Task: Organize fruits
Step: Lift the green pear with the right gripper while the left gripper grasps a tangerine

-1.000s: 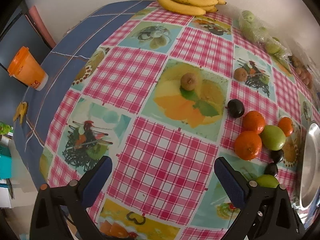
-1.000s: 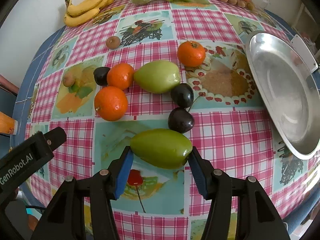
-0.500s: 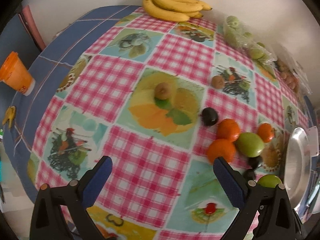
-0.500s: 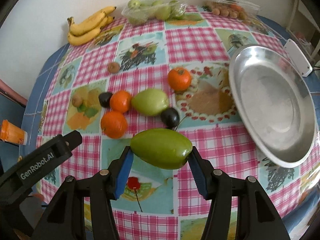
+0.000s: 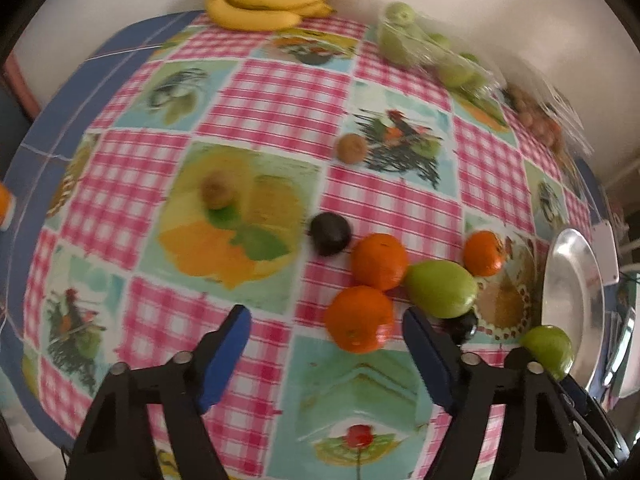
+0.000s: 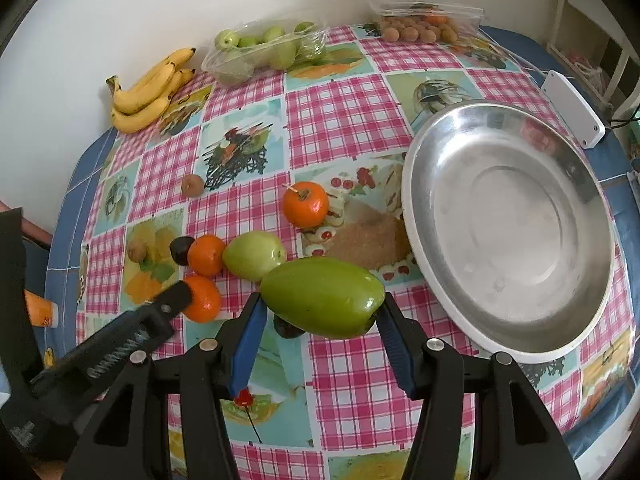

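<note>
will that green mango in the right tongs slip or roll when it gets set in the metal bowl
Probably a little of both. The mango has glossy skin, so the right tongs may slip on it. Its rounded oblong body will likely roll towards the middle of the smooth, sloped bowl.

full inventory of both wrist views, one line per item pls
green mango: 1, green, held above the tablecloth in the right claw
second green mango: 1, pale green, on the cloth among the oranges
oranges: 3, orange, mid-table
dark plums: 3, near-black, by the oranges, one mostly hidden under the held mango
kiwis: 2, brown, left of centre
bananas: 1 bunch, yellow, far edge by the wall
bagged green fruit: 1 bag, far edge
clear punnet: 1, small brownish fruit, far right
metal bowl: 1, silver, right side
orange cup: 1, left edge
white box: 1, behind the bowl
tablecloth: 1, pink check
left claw: 1, open
right claw: 1, shut on the mango
</note>
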A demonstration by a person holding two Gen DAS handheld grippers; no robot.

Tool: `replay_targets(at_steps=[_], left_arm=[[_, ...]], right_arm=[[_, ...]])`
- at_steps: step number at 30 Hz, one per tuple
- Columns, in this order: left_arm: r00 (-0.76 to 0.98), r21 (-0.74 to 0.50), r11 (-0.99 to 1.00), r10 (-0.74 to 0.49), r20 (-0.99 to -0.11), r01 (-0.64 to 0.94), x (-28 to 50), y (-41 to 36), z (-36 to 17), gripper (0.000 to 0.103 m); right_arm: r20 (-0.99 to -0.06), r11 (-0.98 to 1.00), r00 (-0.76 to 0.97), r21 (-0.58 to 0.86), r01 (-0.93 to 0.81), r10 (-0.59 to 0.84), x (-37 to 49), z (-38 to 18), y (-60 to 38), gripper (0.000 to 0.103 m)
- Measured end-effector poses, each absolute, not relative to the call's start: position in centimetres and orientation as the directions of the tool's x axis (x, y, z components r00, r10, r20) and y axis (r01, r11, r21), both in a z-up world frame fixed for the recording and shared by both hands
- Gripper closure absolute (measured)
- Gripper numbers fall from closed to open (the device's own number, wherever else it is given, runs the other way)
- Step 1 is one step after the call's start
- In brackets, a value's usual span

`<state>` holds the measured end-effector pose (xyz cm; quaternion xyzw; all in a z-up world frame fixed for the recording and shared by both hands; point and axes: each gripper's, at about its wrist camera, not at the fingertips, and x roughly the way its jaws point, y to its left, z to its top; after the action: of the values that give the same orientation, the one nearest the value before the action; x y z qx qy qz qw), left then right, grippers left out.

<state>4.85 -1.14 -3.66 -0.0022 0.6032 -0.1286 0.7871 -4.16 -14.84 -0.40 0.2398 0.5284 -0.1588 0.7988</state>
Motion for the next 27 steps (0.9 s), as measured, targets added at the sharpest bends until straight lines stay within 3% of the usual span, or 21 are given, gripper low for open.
replay_targets(at_steps=[5, 9, 27], left_arm=[[0.211, -0.157, 0.964, -0.203, -0.956, 0.214, 5.0, -2.3, -4.6, 0.041], [0.197, -0.174, 0.959, -0.219, -0.956, 0.223, 5.0, -2.5, -4.9, 0.06], [0.279, -0.18, 0.967, -0.226, -0.934, 0.18, 5.1, -1.3, -2.0, 0.061]], right_arm=[[-0.924, 0.834, 0.383, 0.204, 0.512, -0.01, -4.0, -0.5, -15.1, 0.045], [-0.925, 0.828, 0.38, 0.208, 0.52, -0.006, -3.9, -0.7, -15.4, 0.045], [-0.919, 0.828, 0.394, 0.221, 0.515, 0.001, -4.2, 0.2, -15.6, 0.045]])
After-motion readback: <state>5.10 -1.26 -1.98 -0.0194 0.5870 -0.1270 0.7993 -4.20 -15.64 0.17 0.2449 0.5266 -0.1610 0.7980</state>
